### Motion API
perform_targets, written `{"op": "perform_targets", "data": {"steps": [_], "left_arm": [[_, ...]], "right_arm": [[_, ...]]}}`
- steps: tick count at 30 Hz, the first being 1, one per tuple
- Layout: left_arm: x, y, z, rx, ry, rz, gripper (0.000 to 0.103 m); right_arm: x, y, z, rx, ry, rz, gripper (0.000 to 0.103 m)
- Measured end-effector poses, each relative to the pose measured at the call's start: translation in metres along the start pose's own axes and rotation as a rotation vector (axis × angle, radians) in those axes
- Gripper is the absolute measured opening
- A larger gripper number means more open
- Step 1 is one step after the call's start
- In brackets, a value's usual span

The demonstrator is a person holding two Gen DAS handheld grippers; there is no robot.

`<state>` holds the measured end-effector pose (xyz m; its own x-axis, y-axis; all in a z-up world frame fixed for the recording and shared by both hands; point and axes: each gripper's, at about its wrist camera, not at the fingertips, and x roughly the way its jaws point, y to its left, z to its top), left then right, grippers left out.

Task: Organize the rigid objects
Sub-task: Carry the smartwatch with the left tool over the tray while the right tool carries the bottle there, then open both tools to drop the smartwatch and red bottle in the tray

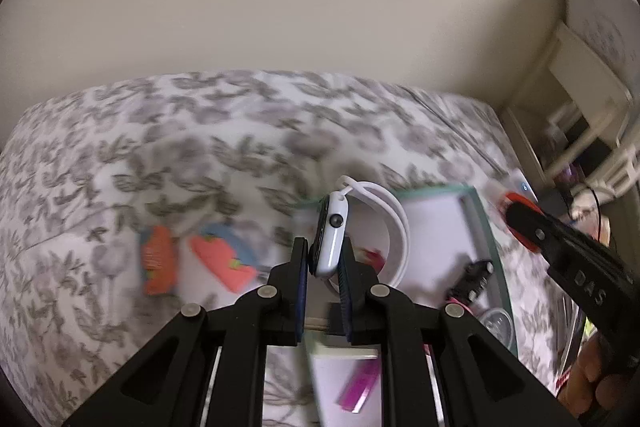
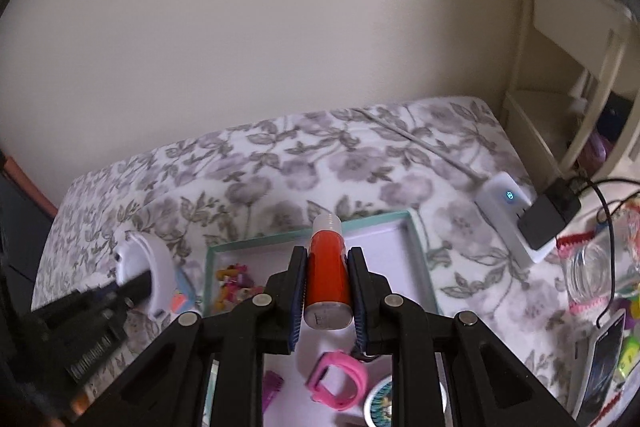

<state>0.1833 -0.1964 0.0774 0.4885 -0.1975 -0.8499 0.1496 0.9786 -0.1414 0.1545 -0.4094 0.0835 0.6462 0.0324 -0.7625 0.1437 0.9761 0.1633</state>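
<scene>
**Two grippers, each carrying one object above the tray**

Two objects are being held off the bed at once. The left gripper [image 1: 323, 261] is pinching a white smartwatch [image 1: 331, 235] by its case, jaws closed tight on either side, with the white band looping out to the right behind it. The right gripper [image 2: 323, 277] is clamping an orange bottle [image 2: 328, 273] with a clear cap, its jaws pressing against both sides of the body so the bottle is pointing away from the camera.

Below both, a teal-rimmed tray [image 2: 416, 247] with a white floor is lying on the floral bedspread [image 2: 280, 163]. Inside it, a pink watch [image 2: 338, 377] is sitting near the front, a magenta piece [image 1: 358, 385] is lying near it, and a cluster of small colourful pieces [image 2: 234, 283] is gathering in the far left corner. Orange and blue cards [image 1: 192, 259] are lying on the bedspread left of the tray. A white power strip [image 2: 510, 211] with a black adapter [image 2: 548, 213] plugged in is resting near the bed's right edge.
</scene>
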Motion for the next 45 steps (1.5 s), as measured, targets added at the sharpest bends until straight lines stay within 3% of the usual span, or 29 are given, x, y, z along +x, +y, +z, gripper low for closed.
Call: {"op": "perform_targets", "data": {"steps": [12, 32, 35, 39, 45], "left_arm": [[0.036, -0.053, -0.022, 0.142, 0.076, 0.02, 0.015], [0.041, -0.057, -0.025, 0.168, 0.094, 0.023, 0.015], [0.041, -0.057, -0.025, 0.166, 0.094, 0.018, 0.018], [0.039, -0.058, -0.025, 0.164, 0.091, 0.008, 0.037], [0.036, -0.059, -0.024, 0.166, 0.083, 0.012, 0.037]], "right_arm": [[0.043, -0.026, -0.021, 0.041, 0.145, -0.036, 0.022], [0.063, -0.022, -0.032, 0.013, 0.225, -0.072, 0.022], [0.063, -0.022, -0.032, 0.011, 0.225, -0.076, 0.023], [0.063, -0.022, -0.031, 0.013, 0.225, -0.076, 0.023], [0.058, -0.022, -0.029, 0.009, 0.21, -0.081, 0.023]]}}
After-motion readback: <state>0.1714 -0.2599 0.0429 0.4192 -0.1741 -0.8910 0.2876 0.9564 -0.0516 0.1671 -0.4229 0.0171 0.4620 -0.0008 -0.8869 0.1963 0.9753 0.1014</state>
